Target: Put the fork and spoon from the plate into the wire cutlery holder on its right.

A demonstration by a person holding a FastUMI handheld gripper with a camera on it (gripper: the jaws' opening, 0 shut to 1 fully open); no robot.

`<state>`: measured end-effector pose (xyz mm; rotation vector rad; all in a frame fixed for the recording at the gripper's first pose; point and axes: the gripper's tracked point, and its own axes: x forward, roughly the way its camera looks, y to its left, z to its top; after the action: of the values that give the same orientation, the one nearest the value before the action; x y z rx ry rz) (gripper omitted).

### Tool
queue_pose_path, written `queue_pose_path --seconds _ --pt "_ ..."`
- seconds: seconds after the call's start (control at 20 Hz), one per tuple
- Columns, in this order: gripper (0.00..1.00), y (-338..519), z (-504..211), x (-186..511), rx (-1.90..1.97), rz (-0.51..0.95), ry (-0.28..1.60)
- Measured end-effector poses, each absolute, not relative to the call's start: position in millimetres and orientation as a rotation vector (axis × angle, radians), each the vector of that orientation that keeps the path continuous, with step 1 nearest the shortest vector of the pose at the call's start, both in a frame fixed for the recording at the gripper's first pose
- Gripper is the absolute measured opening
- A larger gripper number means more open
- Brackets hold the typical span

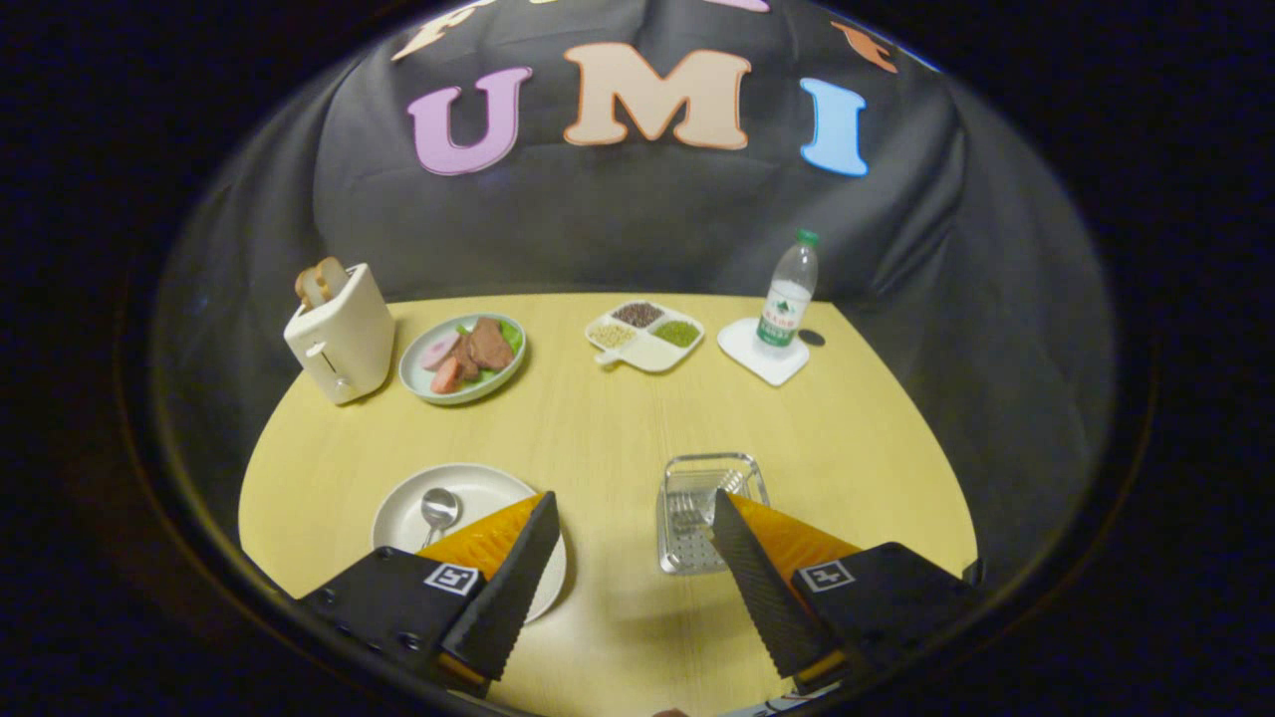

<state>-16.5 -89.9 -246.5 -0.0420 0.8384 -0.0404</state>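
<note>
The hand-held gripper [632,533] hangs over the tabletop [598,418] with its fingers spread wide and nothing between them. The spoon [436,511] lies on the plate [468,488] at about ten o'clock from the fingertips, bowl toward twelve, handle running back under the left finger. I can't make out the fork; it may be hidden behind that finger. The wire cutlery holder [707,488] sits at about one o'clock, just behind the right fingertip. Next call, I'd judge: swing left and line up across the handle. Bare wood lies between plate and holder, so the carry looks clear.
</note>
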Motion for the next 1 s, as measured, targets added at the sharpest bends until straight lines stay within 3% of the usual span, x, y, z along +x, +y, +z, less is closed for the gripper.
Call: queue_pose_path --seconds 0.3,1.0 --pt "1.0 -23 -228 -10 -0.068 0.057 0.685" --pt "1.0 75 -323 -61 -0.03 0.189 0.895"
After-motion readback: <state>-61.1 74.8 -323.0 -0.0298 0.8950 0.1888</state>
